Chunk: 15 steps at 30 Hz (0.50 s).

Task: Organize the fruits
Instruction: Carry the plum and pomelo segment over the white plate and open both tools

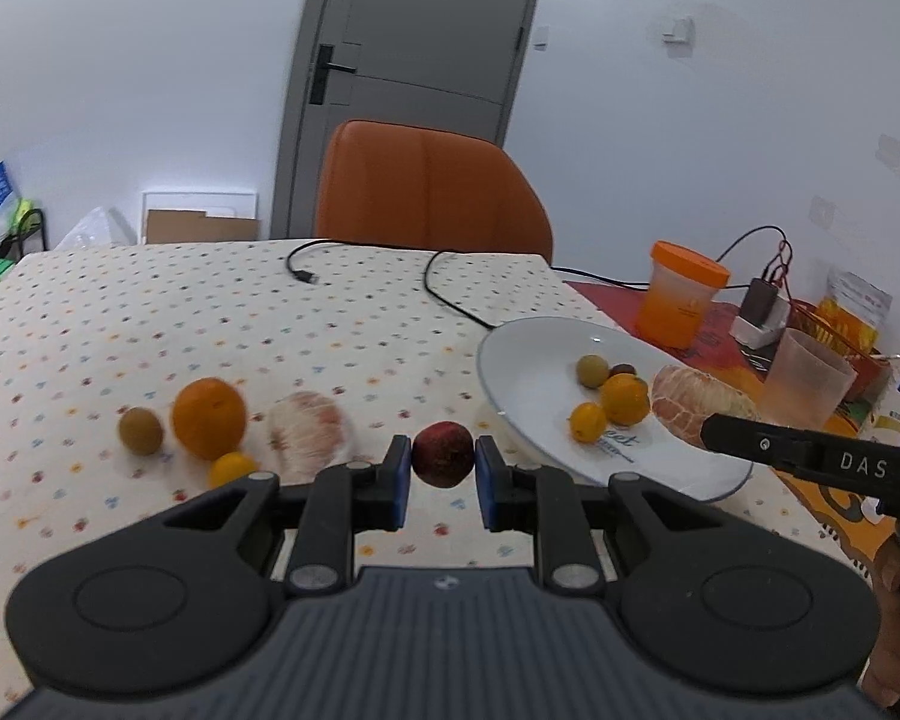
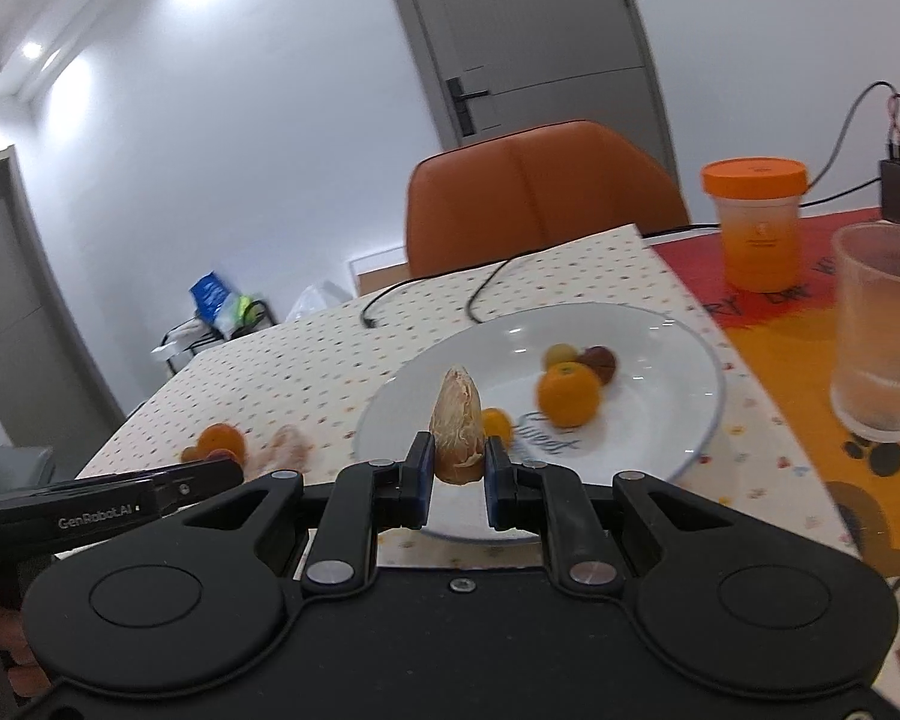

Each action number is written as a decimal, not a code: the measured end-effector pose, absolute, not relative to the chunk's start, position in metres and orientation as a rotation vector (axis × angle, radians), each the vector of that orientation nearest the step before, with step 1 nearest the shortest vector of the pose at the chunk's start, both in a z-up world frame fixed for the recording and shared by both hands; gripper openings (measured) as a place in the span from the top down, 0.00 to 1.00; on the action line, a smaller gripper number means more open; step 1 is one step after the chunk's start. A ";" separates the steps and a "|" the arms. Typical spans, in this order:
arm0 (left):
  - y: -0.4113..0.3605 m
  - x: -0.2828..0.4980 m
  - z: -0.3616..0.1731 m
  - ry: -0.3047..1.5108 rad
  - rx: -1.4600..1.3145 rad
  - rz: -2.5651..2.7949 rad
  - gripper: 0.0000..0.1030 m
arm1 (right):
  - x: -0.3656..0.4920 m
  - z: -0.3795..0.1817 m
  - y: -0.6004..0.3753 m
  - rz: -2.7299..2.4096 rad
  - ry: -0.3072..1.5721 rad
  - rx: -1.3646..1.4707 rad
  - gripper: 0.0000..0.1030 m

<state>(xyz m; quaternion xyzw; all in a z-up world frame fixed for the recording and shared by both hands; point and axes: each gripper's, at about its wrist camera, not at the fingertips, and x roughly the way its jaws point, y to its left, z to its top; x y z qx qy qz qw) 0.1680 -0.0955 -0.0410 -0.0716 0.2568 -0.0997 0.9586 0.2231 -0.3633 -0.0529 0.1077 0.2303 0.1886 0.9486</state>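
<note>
1. The left gripper (image 1: 442, 468) pinches a dark red fruit (image 1: 443, 453) between its blue pads, at lower centre of the left wrist view.
2. Left of it, on the dotted tablecloth (image 1: 150, 312), lie an orange (image 1: 209, 417), a peeled pomelo piece (image 1: 309, 435), a greenish fruit (image 1: 140, 430) and a small yellow fruit (image 1: 231, 468).
3. The right gripper (image 2: 459, 474) clamps a peeled pomelo wedge (image 2: 457, 426), apparently above the near part of the white plate (image 2: 660, 324).
4. The plate holds an orange fruit (image 2: 569, 394), a dark fruit (image 2: 600, 362) and blurred smaller ones.
</note>
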 end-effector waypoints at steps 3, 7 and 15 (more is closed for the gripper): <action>-0.105 0.174 -0.042 0.527 -0.130 -0.221 0.79 | 0.224 -0.055 -0.373 0.352 0.460 0.234 0.85; -0.117 0.182 -0.041 0.530 -0.113 -0.243 0.79 | 0.229 -0.060 -0.388 0.307 0.459 0.254 0.85; -0.144 0.197 -0.039 0.539 -0.078 -0.289 0.79 | 0.235 -0.067 -0.405 0.243 0.461 0.291 0.75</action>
